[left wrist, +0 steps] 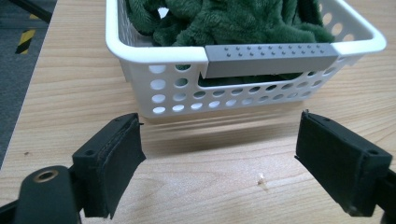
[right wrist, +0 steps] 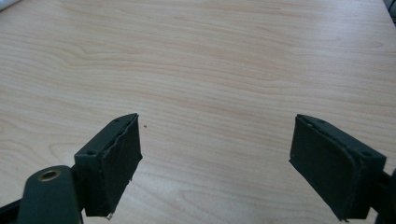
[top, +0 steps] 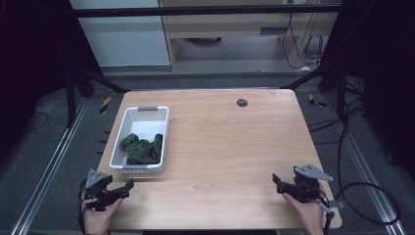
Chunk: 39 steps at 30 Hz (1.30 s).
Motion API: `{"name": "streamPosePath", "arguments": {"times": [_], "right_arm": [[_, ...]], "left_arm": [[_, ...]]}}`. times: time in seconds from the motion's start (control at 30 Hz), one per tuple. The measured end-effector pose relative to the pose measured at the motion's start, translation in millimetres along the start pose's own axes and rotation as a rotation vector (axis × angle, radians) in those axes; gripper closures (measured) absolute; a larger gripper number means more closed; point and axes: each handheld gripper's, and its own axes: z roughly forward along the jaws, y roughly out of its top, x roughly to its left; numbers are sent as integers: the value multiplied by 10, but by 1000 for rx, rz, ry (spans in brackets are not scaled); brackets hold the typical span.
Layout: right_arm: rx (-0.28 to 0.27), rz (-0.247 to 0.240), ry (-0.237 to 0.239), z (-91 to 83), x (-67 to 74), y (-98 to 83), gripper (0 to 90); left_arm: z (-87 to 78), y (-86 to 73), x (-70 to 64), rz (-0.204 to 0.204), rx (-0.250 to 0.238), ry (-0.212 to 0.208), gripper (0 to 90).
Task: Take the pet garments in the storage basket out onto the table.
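A white perforated basket with grey handle strips sits on the left part of the wooden table. Dark green plush cloth lies crumpled inside it, in the near half. In the left gripper view the basket is close ahead, and the green cloth reaches up to its rim. My left gripper rests at the table's front left corner, just short of the basket, open and holding nothing. At the front right, my right gripper is open over bare wood.
A small dark round disc is set in the table near the far edge. A pale crumb lies on the wood between my left jaws. Metal floor rails run along both sides, and cables lie on the floor at the right.
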Motion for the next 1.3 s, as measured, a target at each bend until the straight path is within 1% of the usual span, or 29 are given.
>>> {"name": "streamPosePath", "arguments": {"times": [0.1, 0.13, 0.2, 0.23, 0.3, 0.37, 0.4, 0.43, 0.53, 0.57, 0.6, 0.63, 0.87, 0.93, 0.97, 1.3], "right_arm": [[-13, -4, 4, -64, 3, -27, 162], [-14, 9, 10, -84, 9, -29, 162], [-16, 8, 7, -97, 9, -34, 162], [-14, 11, 8, -102, 13, -34, 161], [-15, 5, 7, -102, 18, -36, 158], [-15, -7, 5, -100, 29, -37, 155], [-12, -4, 10, -103, 38, -36, 155], [-13, -15, 8, -99, 40, -40, 155], [-13, -14, 20, -103, 59, -37, 155], [-14, -20, 19, -99, 60, -38, 154], [-12, -14, 23, -100, 66, -34, 154], [-17, -26, 19, -93, 59, -34, 154], [-21, -14, 24, -105, 73, -18, 149], [-21, -12, 24, -103, 74, -18, 149], [-23, -20, 22, -96, 68, -20, 149], [-26, -22, 22, -88, 57, -16, 148]], "left_arm": [[-26, 13, -9, -12, -9, -12, 137], [-40, 18, -13, -13, -17, -18, 138], [-51, 22, -17, -15, -24, -23, 137], [-79, 33, -25, -23, -40, -45, 136], [-98, 55, -32, -27, -50, -59, 136], [-117, 87, -40, -26, -60, -62, 136], [-131, 109, -47, -22, -66, -66, 136], [-137, 124, -50, -17, -68, -67, 137], [-154, 171, -76, -9, -74, -71, 138], [-156, 183, -83, -6, -77, -75, 138], [-162, 196, -89, -2, -76, -74, 138], [-163, 207, -95, -2, -78, -76, 138], [-210, 351, -140, 18, -104, -92, 139], [-218, 368, -138, 21, -108, -93, 139], [-223, 380, -137, 19, -109, -93, 139], [-264, 571, -63, 17, -137, -100, 138]]}}
